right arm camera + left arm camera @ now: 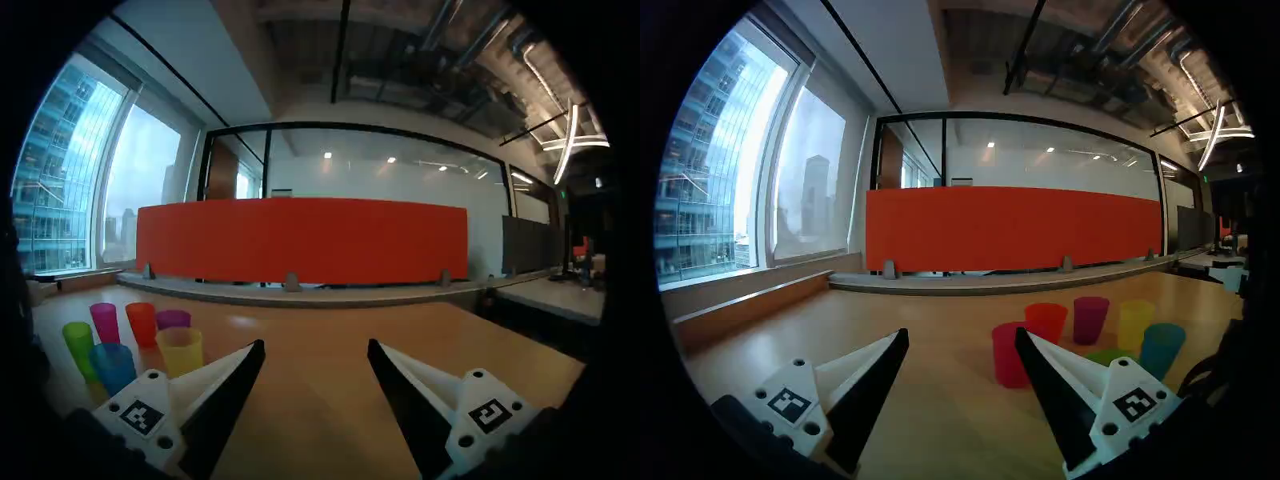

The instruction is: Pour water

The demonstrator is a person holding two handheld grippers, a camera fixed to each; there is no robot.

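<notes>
In the left gripper view, the left tool (pixel 960 336) is held level and low over the wooden worktop (pixel 948 424), pointing toward an orange partition (pixel 1008 228) at the far edge. Its two fingers stand wide apart and hold nothing. The coloured cups (pixel 1090 318) stand upright in a close group on the worktop, ahead and to the right of the tool. The red cup (pixel 1006 356) is nearest, and the tip of the tool's right-hand finger overlaps it in the picture; whether they touch cannot be told.

In the right gripper view, the right tool (pixel 314 346) is also level and low over the worktop (pixel 320 416), spread wide with nothing between its fingers. The coloured cups (pixel 142 322) stand ahead and to its left. The yellow cup (pixel 181 350) is closest, just beyond the left-hand finger.
</notes>
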